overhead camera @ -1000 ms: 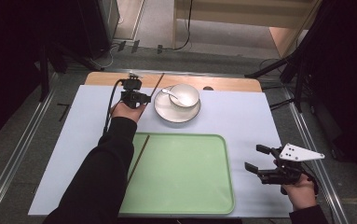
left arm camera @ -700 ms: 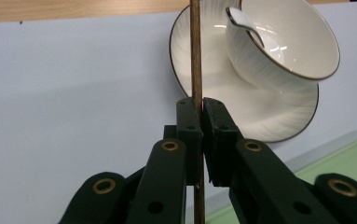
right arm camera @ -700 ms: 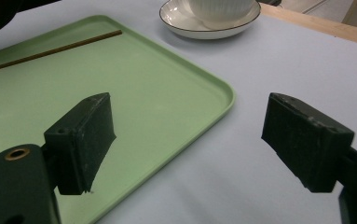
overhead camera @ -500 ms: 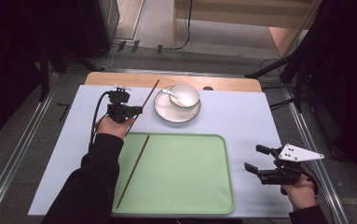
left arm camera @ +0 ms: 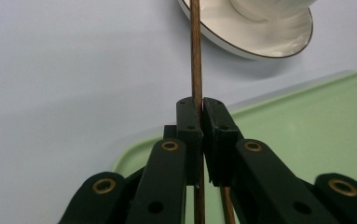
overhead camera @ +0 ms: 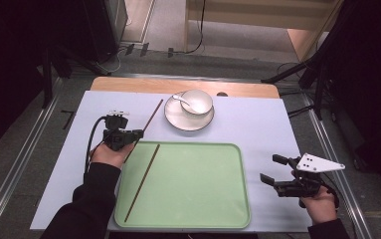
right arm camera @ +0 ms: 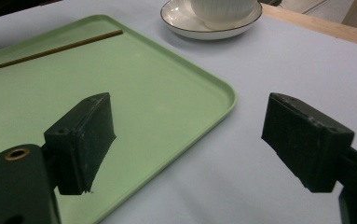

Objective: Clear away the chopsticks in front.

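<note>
My left gripper (overhead camera: 137, 133) is shut on a thin brown chopstick (overhead camera: 152, 115), which slants up toward the saucer (overhead camera: 188, 121). It hovers just off the far left corner of the green tray (overhead camera: 203, 199). In the left gripper view the jaws pinch the chopstick (left arm camera: 195, 56) upright, with the tray (left arm camera: 306, 121) beneath. A second chopstick (overhead camera: 142, 181) lies along the left side of the tray. At the right of the tray my right gripper (overhead camera: 271, 168) is open and holds nothing; its jaws (right arm camera: 188, 116) stand wide over the white mat.
A white bowl (overhead camera: 197, 102) with a spoon (overhead camera: 180, 98) stands on the saucer at the back middle. The white mat (overhead camera: 257, 124) covers the table, and a wooden strip (overhead camera: 247, 89) runs along its far edge. A black cable (overhead camera: 89, 147) trails from the left gripper.
The left hand has carried the chopstick away from the saucer, to the left and nearer the person, to the tray's far left corner. The right hand has stayed put.
</note>
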The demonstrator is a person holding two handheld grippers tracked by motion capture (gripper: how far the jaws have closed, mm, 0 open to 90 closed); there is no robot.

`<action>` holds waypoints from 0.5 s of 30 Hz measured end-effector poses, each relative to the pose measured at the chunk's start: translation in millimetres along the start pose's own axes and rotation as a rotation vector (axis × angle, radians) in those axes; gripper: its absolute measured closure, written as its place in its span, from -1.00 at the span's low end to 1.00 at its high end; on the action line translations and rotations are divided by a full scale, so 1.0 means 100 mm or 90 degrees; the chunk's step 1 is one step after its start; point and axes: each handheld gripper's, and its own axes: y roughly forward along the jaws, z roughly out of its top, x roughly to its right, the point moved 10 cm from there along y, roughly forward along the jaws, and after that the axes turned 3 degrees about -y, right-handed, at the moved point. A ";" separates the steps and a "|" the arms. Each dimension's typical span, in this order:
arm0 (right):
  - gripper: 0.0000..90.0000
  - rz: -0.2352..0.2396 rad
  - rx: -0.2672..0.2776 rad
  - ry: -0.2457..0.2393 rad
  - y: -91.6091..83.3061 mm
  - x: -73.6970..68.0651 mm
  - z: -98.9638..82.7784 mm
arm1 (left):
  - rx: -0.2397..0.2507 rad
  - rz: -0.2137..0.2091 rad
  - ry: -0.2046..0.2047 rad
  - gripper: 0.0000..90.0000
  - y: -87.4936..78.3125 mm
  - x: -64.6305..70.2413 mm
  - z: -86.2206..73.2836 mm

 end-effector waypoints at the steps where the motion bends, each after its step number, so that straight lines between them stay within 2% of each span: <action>1: -0.61 0.000 0.001 -0.001 0.00 -0.01 0.01 | -0.004 -0.003 0.000 0.93 -0.02 0.01 -0.03; 15: -0.61 0.003 0.001 -0.003 0.01 -0.03 0.02 | -0.008 -0.032 -0.006 0.93 -0.28 0.20 -0.33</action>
